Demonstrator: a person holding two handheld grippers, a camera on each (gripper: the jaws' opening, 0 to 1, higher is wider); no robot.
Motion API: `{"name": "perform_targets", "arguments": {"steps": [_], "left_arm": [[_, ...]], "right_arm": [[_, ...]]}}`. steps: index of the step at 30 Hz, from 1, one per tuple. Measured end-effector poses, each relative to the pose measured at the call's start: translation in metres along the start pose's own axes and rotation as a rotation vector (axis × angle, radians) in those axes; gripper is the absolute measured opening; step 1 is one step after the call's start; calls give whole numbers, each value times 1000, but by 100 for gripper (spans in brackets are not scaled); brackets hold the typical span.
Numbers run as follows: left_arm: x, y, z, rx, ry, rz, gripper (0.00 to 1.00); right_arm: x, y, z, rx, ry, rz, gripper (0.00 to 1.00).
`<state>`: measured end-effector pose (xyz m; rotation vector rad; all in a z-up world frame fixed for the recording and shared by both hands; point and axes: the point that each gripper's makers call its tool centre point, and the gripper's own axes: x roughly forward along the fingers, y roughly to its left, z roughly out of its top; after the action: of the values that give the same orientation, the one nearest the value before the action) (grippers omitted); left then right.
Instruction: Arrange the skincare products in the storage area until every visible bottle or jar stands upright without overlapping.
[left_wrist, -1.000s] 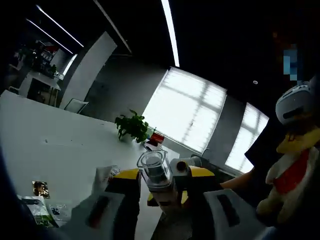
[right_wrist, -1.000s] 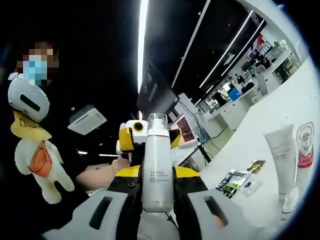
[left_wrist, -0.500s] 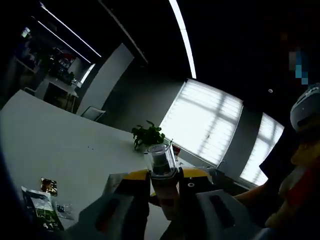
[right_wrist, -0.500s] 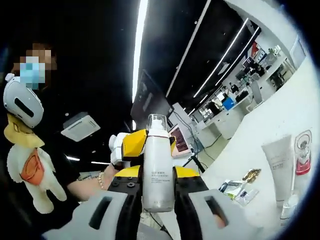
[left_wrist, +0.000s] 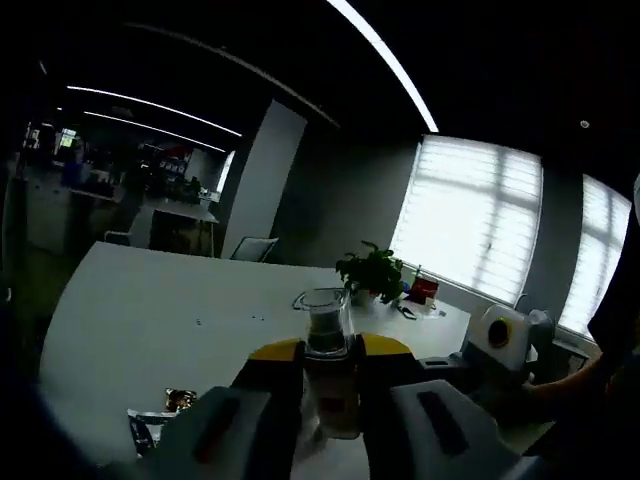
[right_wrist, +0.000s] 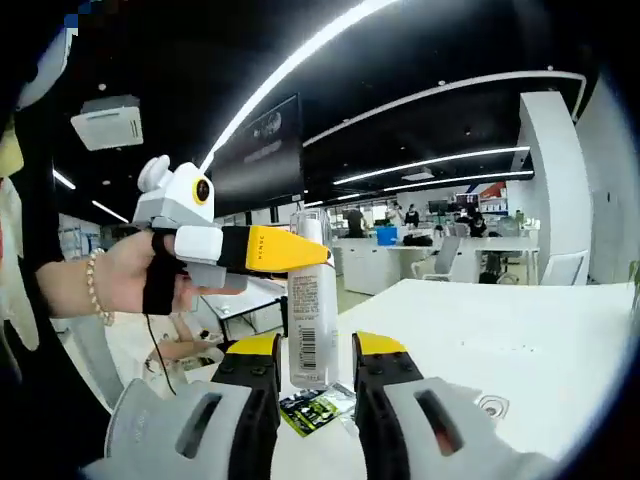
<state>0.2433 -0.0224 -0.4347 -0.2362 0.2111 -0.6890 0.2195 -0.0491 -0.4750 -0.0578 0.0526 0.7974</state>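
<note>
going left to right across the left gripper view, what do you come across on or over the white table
Sachets → clear-capped bottle held between the left gripper's jaws → potted plant → red item → the right gripper.

one bottle (left_wrist: 327, 375) (clear cap), two grippers (left_wrist: 325, 375)
</note>
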Motion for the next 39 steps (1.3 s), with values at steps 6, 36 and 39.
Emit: {"name": "perform_targets", "arguments": {"steps": [6, 36, 39], "left_arm": [[6, -6, -4, 27, 6, 97, 19], [-16, -72, 3, 177, 94, -399, 24], [-23, -74, 4, 147, 115, -470, 23]], "right_arm": [[8, 3, 7, -57, 0, -67, 25], [-31, 40, 20, 390, -117, 413, 19], [-37, 44, 22, 366, -117, 471, 19]]}}
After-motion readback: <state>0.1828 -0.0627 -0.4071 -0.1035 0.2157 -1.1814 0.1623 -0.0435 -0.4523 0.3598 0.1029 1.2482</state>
